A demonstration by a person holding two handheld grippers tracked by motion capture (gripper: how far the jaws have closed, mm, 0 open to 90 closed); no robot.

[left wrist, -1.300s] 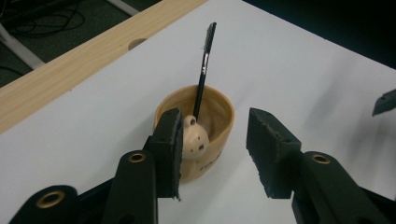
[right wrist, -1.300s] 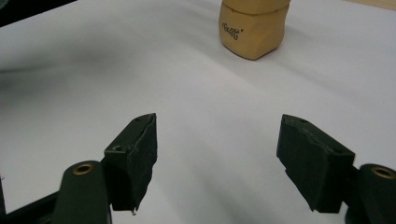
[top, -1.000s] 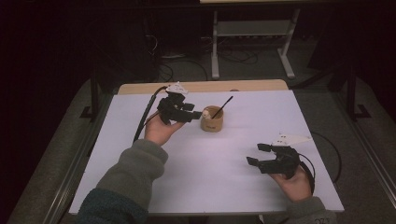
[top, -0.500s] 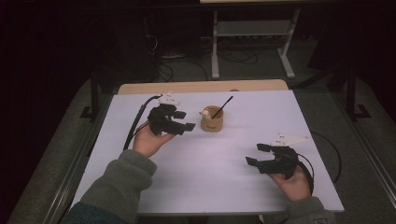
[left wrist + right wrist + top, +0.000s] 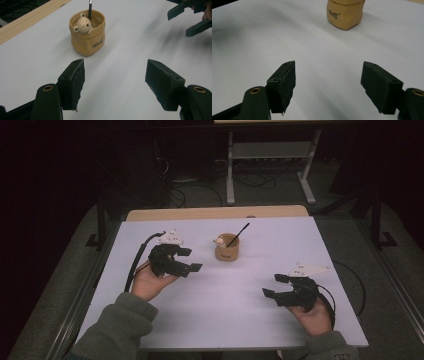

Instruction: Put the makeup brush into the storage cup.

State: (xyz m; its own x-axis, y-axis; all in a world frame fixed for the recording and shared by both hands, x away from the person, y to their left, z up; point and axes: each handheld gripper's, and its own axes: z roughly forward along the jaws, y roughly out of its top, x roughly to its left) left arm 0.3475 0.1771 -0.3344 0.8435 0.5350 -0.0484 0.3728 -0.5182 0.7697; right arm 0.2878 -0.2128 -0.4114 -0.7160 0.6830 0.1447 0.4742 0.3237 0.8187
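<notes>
fingers [image 5: 72, 83] of both grippers apart, empty; tan bag-shaped cup [image 5: 87, 37] with bear face, upright black pencil [image 5: 90, 8]

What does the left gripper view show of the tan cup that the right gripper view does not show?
The left gripper view alone shows the tan cup's open rim, the small bear figure inside it and the black pen standing in it, with the other hand-held gripper at the upper right. The right gripper view alone shows the cup's lower body cut off at the top edge. Both share the cup's printed lettering, the white table and open jaws.
</notes>
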